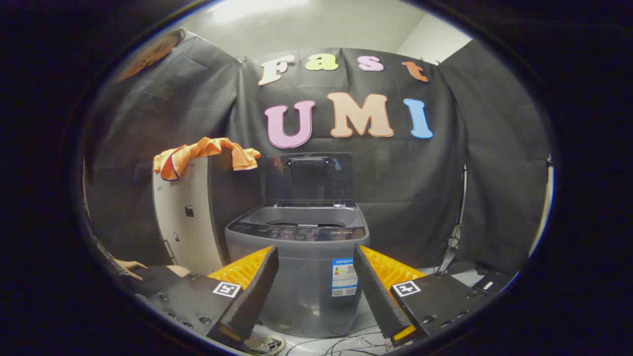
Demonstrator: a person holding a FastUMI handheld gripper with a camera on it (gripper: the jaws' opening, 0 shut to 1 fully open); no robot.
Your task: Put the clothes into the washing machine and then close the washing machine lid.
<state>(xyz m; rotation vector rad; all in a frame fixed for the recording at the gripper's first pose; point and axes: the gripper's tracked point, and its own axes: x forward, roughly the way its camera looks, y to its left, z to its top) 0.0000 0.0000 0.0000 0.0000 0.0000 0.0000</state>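
One orange garment [205, 158] draped lengthwise across the cabinet [185, 217] top, washing machine [299, 267] lid [309, 178] upright (tool [314, 289] fingers apart, empty).

Glossy grey plastic washing machine [302, 277] — soft orange cloth garment [207, 154] — ribbed matt tongs [316, 296]

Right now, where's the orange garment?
The orange garment is draped over the white cabinet, left of the open washing machine, beyond the open hand-held gripper.
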